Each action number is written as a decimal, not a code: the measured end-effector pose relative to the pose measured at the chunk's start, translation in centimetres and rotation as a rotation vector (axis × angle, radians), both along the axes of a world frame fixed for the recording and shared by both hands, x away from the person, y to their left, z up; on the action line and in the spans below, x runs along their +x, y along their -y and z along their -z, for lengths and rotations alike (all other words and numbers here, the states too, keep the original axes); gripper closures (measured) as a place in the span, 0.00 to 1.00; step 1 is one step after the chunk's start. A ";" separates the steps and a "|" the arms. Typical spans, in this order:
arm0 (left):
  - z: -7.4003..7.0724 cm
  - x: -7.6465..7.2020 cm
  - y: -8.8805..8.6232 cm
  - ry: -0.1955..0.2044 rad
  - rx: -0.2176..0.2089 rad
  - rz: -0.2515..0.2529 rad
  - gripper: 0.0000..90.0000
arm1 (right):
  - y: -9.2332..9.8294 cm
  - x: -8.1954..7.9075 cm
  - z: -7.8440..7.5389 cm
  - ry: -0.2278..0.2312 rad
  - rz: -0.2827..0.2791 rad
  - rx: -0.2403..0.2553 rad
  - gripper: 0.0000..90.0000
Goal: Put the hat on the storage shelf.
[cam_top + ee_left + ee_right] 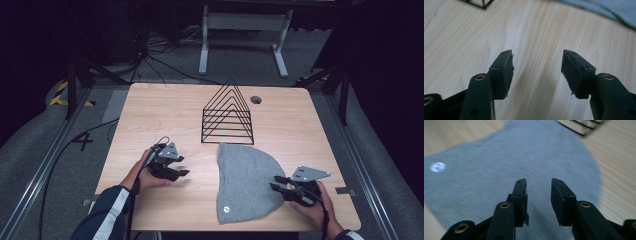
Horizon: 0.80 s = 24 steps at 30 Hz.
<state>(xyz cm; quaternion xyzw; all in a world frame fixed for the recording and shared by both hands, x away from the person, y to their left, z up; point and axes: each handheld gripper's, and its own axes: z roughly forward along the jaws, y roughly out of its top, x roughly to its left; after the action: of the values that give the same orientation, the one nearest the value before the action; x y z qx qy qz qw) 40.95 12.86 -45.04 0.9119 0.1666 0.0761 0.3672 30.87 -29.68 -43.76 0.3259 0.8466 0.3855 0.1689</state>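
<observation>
A grey knit beanie (245, 182) lies flat on the wooden table (150, 115), with a small round white tag (227, 210) near its front edge. In the right gripper view the beanie (511, 157) spreads under the jaws and its tag (437, 166) shows at the left. My right gripper (276, 182) hovers at the beanie's right edge, open with a narrow gap (539, 183), nothing between the jaws. My left gripper (182, 166) is over bare wood left of the beanie, open wide (537, 55) and empty. The beanie's edge (609, 8) shows at the top right of the left gripper view.
A black wire rack (227, 112) shaped like stacked triangles stands just behind the beanie, its corner (477, 3) also in the left gripper view. A round cable hole (256, 99) sits near the table's far edge. Cables and a white frame (245, 35) lie on the floor beyond.
</observation>
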 end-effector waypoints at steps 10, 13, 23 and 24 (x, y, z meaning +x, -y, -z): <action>-0.4 1.0 8.1 0.035 -0.009 0.112 0.55 | -8.5 -1.4 0.8 -0.030 -0.239 0.035 0.96; -0.4 1.1 9.7 0.080 0.006 0.114 0.58 | -9.7 -1.8 1.2 -0.041 -0.280 0.031 0.97; 1.2 1.8 13.3 0.079 0.032 0.128 0.60 | -10.3 -2.8 2.4 -0.084 -0.350 -0.049 0.97; 1.2 1.8 13.2 0.078 0.034 0.127 0.60 | -10.2 -2.9 2.5 -0.084 -0.354 -0.055 0.97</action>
<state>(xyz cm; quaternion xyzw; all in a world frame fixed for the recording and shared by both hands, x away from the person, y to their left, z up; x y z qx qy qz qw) 42.71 -0.29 -46.24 0.9230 0.0928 0.0911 0.3621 28.00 -19.44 -46.23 0.1828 0.9074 0.3717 0.0716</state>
